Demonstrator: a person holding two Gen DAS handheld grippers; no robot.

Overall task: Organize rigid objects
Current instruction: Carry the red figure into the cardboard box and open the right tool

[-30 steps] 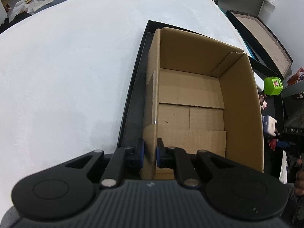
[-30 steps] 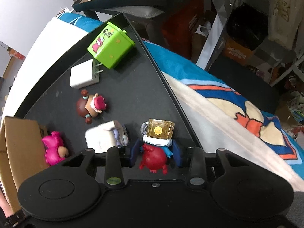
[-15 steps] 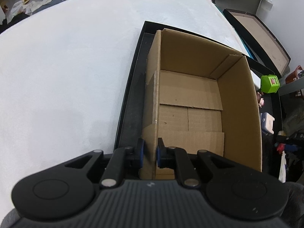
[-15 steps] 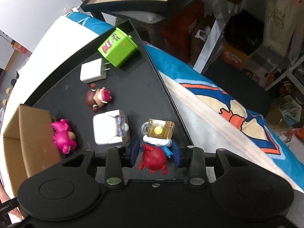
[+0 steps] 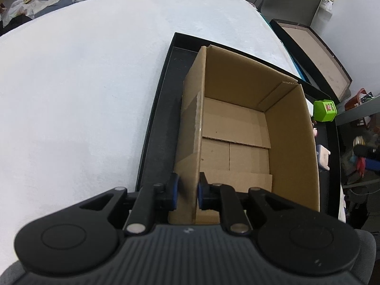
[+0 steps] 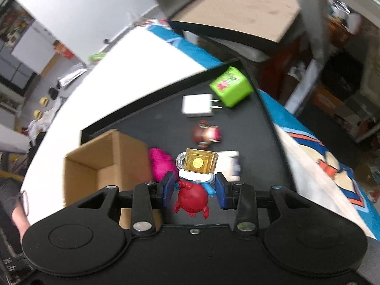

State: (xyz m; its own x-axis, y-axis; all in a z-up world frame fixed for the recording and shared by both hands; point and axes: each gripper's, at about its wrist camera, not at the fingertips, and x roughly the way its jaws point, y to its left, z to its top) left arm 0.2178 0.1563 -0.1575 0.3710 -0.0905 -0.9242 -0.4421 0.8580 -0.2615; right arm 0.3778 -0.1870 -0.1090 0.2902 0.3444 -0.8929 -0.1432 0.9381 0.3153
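An open, empty cardboard box (image 5: pixel 237 128) stands in a black tray (image 5: pixel 156 137). My left gripper (image 5: pixel 187 191) is shut on the box's near left wall. My right gripper (image 6: pixel 193 187) is shut on a red figure with a yellow block head (image 6: pixel 194 182) and holds it above the tray (image 6: pixel 166 109), right of the box (image 6: pixel 104 163). A green cube (image 6: pixel 230 86), a white charger (image 6: pixel 197 105), a brown-headed figure (image 6: pixel 206 135), a pink figure (image 6: pixel 161 163) and a white figure (image 6: pixel 230 163) lie on the tray.
The tray rests on a white cloth (image 5: pixel 83 83). A blue patterned cloth (image 6: pixel 327 166) lies right of the tray. A second black tray with a brown board (image 5: pixel 315 54) leans at the far right. Clutter (image 5: pixel 35 2) sits beyond the far edge.
My right gripper has risen and swung left with the red figure, so the box is more in its view. My left gripper stays on the box wall.
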